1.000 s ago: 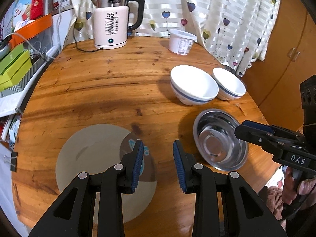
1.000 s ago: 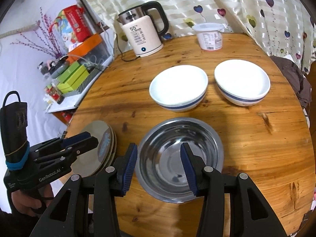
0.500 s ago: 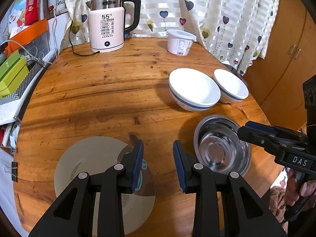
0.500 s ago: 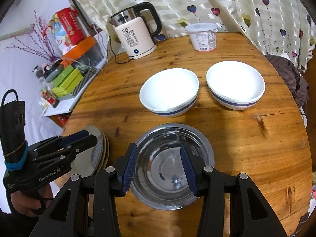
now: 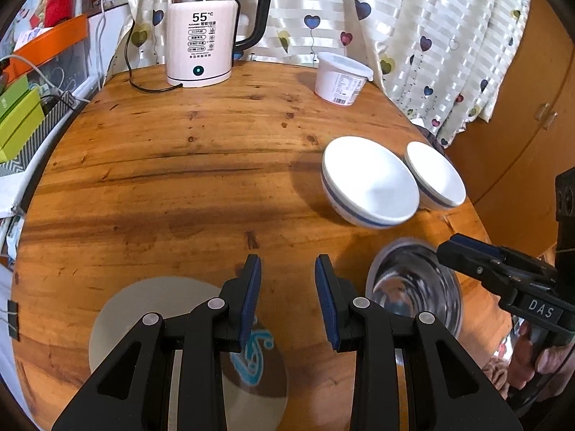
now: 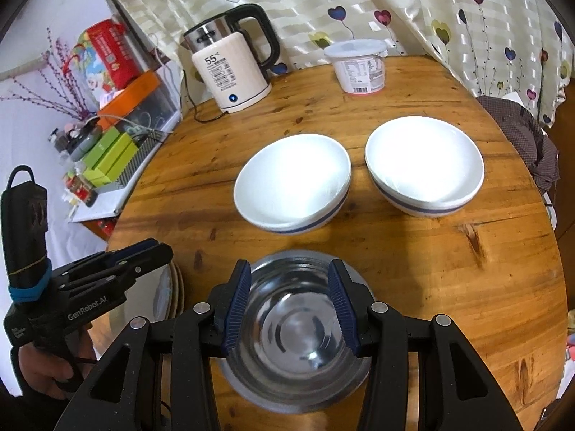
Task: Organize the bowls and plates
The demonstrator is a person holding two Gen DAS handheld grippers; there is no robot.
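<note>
On the left side of the round wooden tabletop (image 5: 179,179) lies a stack of flat plates (image 5: 136,309). The top one is pale with a blue picture on it. The left tool (image 5: 287,298) hangs over the edge of that stack. Its two blue pads are spread apart and nothing is between them. A hand (image 6: 43,373) holds it from below.

Next comes a shiny steel bowl (image 6: 294,341), near the front edge of the tabletop. The right tool (image 6: 289,305) hangs over this bowl. Its blue pads are spread too, one over each side of the bowl, and they pinch nothing.

Behind the steel bowl sit two white bowls with a blue stripe. The left white bowl (image 6: 293,186) and the right white bowl (image 6: 424,165) stand just beside each other.

At the back of the tabletop stand a white electric kettle (image 5: 201,39) with a black handle and, to its right, a white plastic tub (image 5: 341,77) with a lid. A curtain (image 5: 413,18) with hearts hangs behind them.
</note>
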